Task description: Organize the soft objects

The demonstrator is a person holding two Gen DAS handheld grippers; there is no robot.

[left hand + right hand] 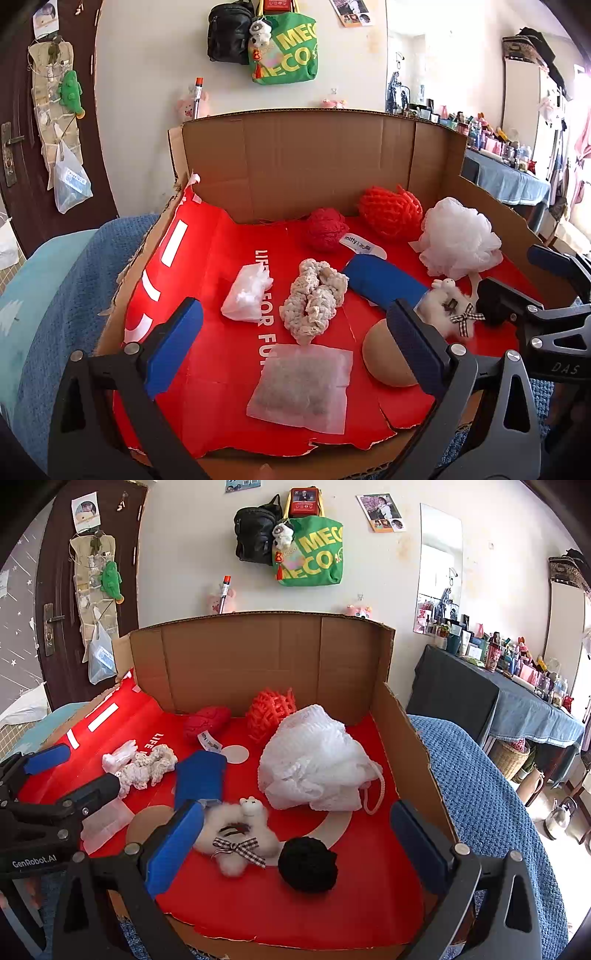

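Bright daylight from the right — sharp focus, fisheye-bent, dark-vignetted edges.

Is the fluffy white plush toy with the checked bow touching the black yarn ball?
Apart. The right wrist view shows red liner between the fluffy white plush toy and the black yarn ball.

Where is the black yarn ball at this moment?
In the right wrist view, the black yarn ball lies near the box's front edge, just right of the fluffy white alpaca toy.
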